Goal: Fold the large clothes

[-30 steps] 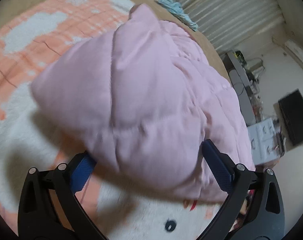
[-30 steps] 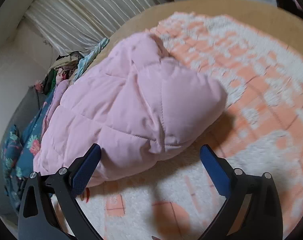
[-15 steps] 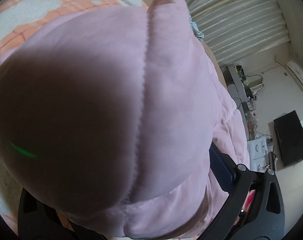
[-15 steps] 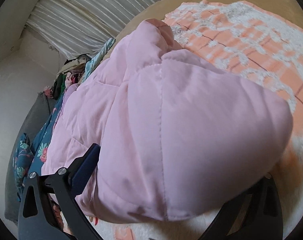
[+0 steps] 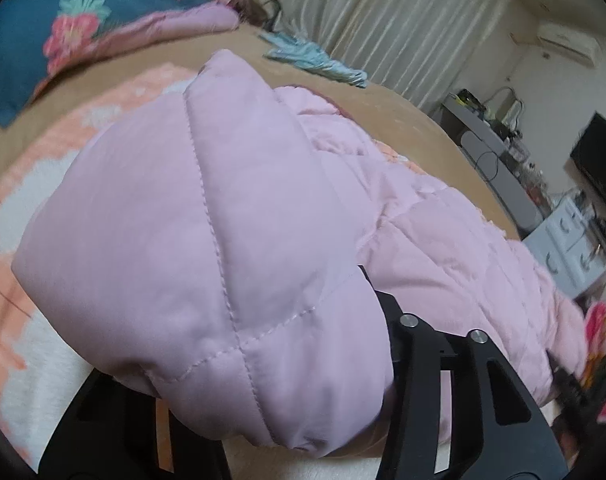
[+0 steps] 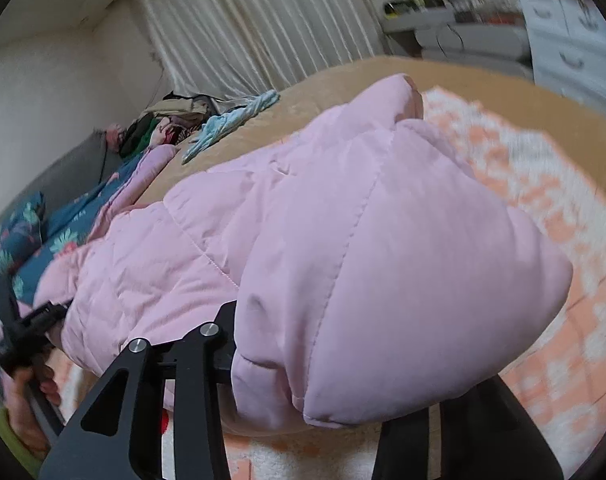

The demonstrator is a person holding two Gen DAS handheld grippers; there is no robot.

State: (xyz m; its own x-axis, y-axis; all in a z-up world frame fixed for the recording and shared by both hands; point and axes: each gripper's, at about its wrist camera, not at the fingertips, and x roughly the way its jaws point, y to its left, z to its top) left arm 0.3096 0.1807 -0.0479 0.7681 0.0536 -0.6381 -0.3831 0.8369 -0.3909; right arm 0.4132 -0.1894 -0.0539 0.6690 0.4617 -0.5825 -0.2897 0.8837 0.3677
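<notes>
A large pale pink quilted jacket (image 5: 231, 216) lies on a bed and fills both views (image 6: 343, 248). My left gripper (image 5: 279, 420) is shut on a puffy end of the jacket, which bulges over and hides the fingertips. My right gripper (image 6: 331, 392) is shut on the other puffy end in the same way, and the padded cloth covers its fingertips. Both ends are lifted off the orange and white blanket (image 5: 7, 248). The left gripper and the hand holding it show at the lower left of the right wrist view (image 6: 27, 344).
The blanket (image 6: 551, 184) covers a tan bedspread (image 5: 403, 120). A blue floral quilt (image 5: 43, 32) and a light blue cloth (image 5: 319, 64) lie at the far side. Curtains (image 6: 243, 28), a desk and white drawers (image 5: 571, 240) stand beyond the bed.
Both grippers went from open in front of the jacket to closed on its puffy ends. The ends have since been lifted, and both views now look more level across the bed.
</notes>
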